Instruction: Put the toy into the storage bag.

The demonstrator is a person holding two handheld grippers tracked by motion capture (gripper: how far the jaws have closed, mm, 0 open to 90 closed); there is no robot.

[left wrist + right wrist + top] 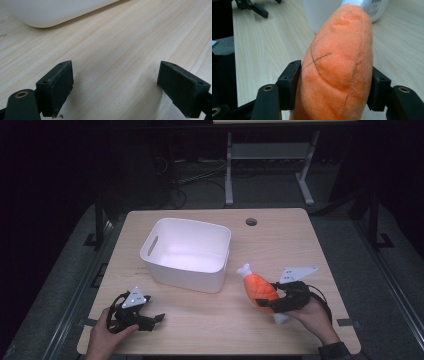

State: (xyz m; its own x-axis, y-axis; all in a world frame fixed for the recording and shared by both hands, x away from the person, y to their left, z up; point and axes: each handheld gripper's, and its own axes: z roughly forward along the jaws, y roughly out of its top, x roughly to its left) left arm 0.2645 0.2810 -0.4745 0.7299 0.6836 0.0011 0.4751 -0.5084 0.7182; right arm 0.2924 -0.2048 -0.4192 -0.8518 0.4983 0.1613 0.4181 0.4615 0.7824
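Since my right gripper (272, 301) is already clamped around the fat middle of the plush drumstick (258, 288) at about 4 o'clock on the tabletop (200, 320), it looks soft, light and squishy, while my left gripper (150, 319) sits wide open and empty.

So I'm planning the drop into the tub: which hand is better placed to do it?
Right, probably. The right gripper is already shut on the plush drumstick just beside the white tub. The left gripper is open with nothing between its jaws, low over bare table.
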